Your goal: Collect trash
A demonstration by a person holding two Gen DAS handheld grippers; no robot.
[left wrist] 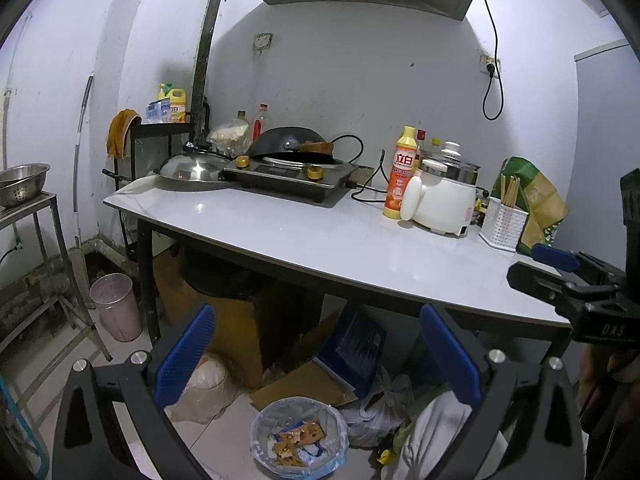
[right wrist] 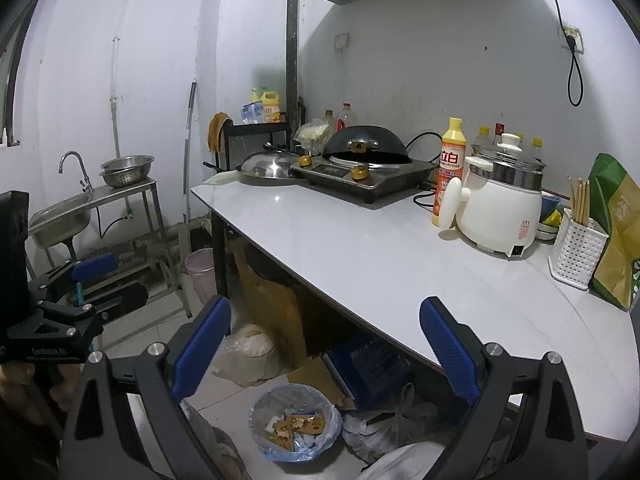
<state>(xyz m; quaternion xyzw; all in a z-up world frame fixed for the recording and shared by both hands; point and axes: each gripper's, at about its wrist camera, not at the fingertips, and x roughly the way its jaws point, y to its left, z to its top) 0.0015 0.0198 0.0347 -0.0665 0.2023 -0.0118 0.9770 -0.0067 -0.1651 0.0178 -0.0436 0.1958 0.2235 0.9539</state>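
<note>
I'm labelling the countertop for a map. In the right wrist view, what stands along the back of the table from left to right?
Steel lid → induction cooker carrying the black wok → orange detergent bottle → white rice cooker → white chopstick basket → green and yellow bag.

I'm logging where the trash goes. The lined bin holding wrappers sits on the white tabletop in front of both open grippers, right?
Not quite. The lined bin holding wrappers stands on the floor below the table edge, not on the tabletop; the right wrist view shows it. The left gripper and right gripper are indeed open.
</note>
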